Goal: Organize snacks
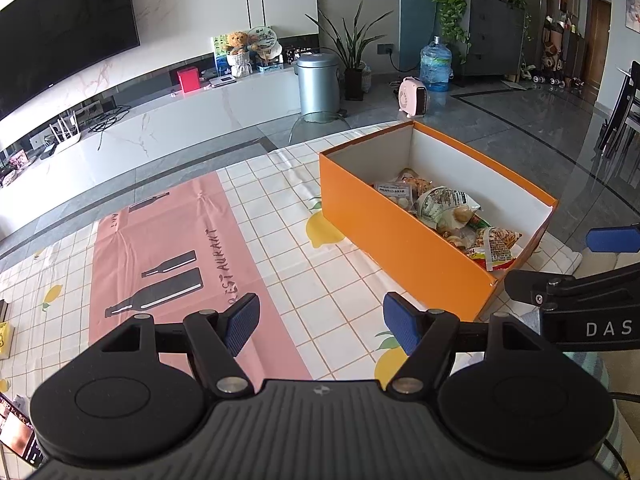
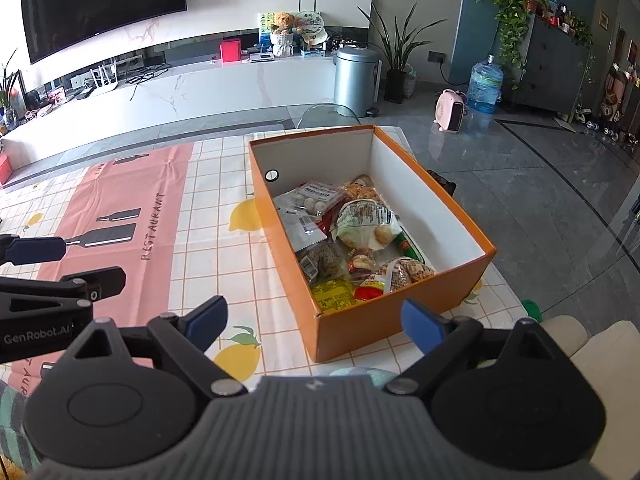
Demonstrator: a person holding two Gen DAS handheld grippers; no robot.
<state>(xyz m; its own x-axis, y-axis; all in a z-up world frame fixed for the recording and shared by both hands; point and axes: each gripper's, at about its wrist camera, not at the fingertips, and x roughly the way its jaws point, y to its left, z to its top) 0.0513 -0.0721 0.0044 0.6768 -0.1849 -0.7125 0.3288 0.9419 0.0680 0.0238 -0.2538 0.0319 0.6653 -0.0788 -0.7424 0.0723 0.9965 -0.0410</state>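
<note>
An orange box (image 1: 404, 232) with white inside walls stands on the table at the right; it also shows in the right wrist view (image 2: 384, 320). Several snack packets (image 2: 352, 236) lie piled inside it, also seen in the left wrist view (image 1: 448, 208). My left gripper (image 1: 320, 322) is open and empty, held above the tablecloth left of the box's near corner. My right gripper (image 2: 316, 322) is open and empty, just in front of the box's near wall. Each gripper shows at the edge of the other's view.
A checked tablecloth with lemons (image 1: 304, 264) and a pink printed panel (image 1: 168, 256) covers the table. The table edge lies just right of the box (image 2: 508, 280). Beyond are a TV bench (image 2: 200, 92), a metal bin (image 2: 356, 80) and grey floor.
</note>
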